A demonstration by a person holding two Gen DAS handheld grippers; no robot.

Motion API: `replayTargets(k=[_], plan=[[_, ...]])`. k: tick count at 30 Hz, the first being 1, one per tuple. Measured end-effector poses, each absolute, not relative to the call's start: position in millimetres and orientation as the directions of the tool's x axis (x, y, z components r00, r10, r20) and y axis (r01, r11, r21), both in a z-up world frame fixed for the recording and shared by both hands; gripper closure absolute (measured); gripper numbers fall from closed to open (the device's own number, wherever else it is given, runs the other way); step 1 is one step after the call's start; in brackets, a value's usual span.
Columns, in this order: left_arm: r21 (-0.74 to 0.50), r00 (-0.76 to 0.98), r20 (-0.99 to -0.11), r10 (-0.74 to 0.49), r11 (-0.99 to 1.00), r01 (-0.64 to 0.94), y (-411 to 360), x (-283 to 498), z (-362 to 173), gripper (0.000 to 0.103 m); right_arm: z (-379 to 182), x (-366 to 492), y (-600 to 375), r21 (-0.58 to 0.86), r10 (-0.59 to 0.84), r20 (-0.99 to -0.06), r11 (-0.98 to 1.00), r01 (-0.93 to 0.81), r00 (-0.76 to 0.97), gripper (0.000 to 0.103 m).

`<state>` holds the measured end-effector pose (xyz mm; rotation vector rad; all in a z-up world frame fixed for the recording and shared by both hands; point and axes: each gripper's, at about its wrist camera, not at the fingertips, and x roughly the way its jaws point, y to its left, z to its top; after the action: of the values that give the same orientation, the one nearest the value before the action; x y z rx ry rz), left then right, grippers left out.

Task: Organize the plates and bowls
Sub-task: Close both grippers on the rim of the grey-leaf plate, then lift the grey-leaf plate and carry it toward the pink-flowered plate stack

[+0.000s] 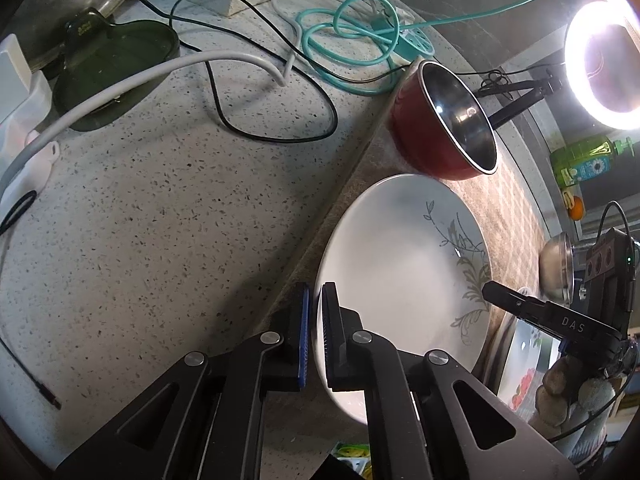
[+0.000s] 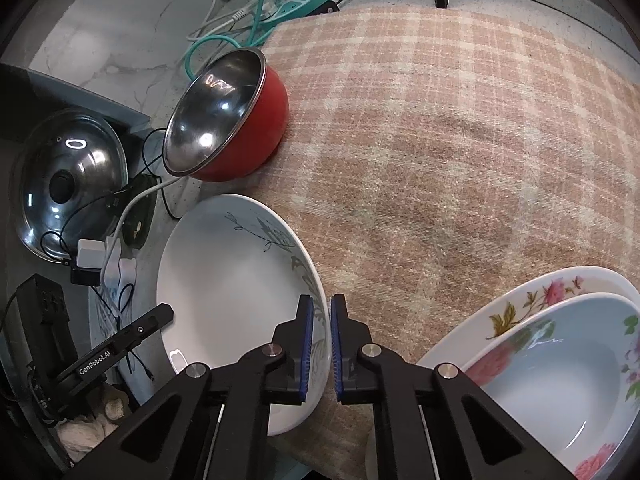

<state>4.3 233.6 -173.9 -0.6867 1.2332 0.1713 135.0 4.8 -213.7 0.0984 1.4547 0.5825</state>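
Both claws clamped on white leaf-print plate (image 2: 232,280): left claw (image 1: 314,336) lower centre, right claw (image 2: 320,344) lower centre.

"DAS" on right tongs (image 1: 520,308); "GenRobot.AI" on left tongs (image 2: 132,336).

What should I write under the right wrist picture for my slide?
Both grippers, right gripper clamped on the rim, grip the white leaf-patterned plate beside a red bowl.

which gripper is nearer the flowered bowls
Right. The right gripper grips the leaf-pattern plate's rim beside the stacked flowered bowls; the left gripper grips the plate's opposite rim, farther away.
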Motion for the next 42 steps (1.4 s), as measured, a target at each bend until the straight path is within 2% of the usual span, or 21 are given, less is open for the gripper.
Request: replayTargets(k=[30, 42], plan=[[-0.317, 0.32, -0.929, -0.185, 0.845, -0.431, 225.3, 9.0, -168.2, 0.098, -216.6, 134.0, 10.2, 0.397, 0.42, -0.908, 0.861, -0.316, 0.005, 0.098], [-0.296, 0.322, -0.933, -0.164, 0.856, -0.423, 225.9, 10.8, -160.6, 0.098, -214.0, 129.8, 4.1, 0.442, 0.458, -0.889, 0.854, -0.273, -0.007, 0.098]])
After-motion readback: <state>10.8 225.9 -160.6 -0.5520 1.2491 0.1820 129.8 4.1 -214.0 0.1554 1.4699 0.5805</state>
